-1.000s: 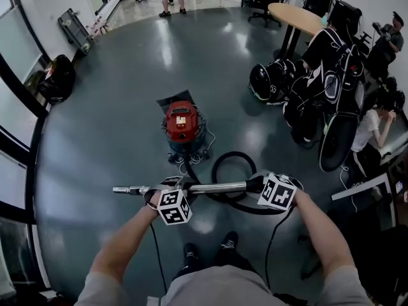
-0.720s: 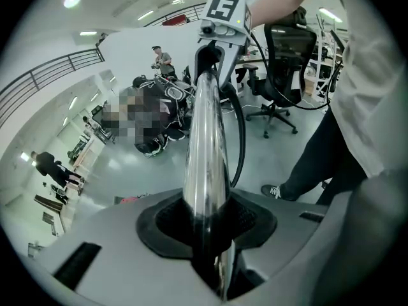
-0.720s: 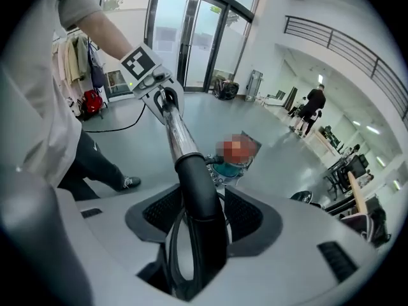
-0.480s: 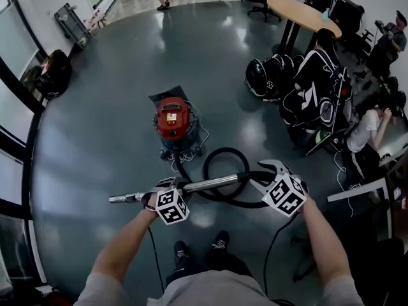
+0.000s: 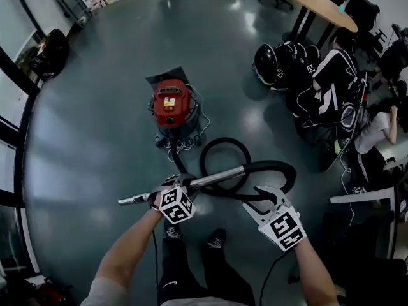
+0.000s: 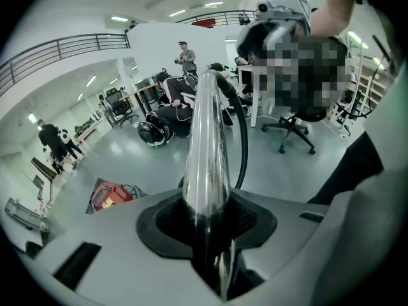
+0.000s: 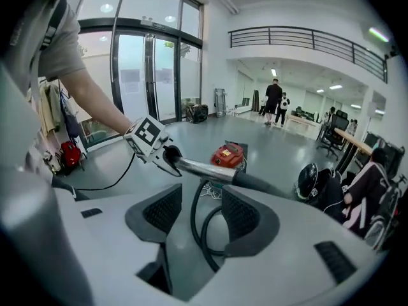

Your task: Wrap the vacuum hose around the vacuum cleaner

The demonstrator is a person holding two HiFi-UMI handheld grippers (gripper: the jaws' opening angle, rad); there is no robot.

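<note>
Left gripper (image 5: 168, 187) clamps wand (image 5: 217, 178), open floor (image 5: 89, 139) around

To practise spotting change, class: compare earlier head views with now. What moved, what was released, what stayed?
The right claw let go of the wand: its jaws have just been opening, and it drew back, empty. The left claw stays shut on it; the vacuum cleaner has not moved.

An open-plan office hall: a polished grey floor (image 7: 191, 142) spreads from a wooden table (image 7: 356, 140), with office chairs (image 7: 330, 139) beside it, tall glass doors (image 7: 153, 75) well across from it and a railed balcony (image 7: 306, 40) above it.
</note>
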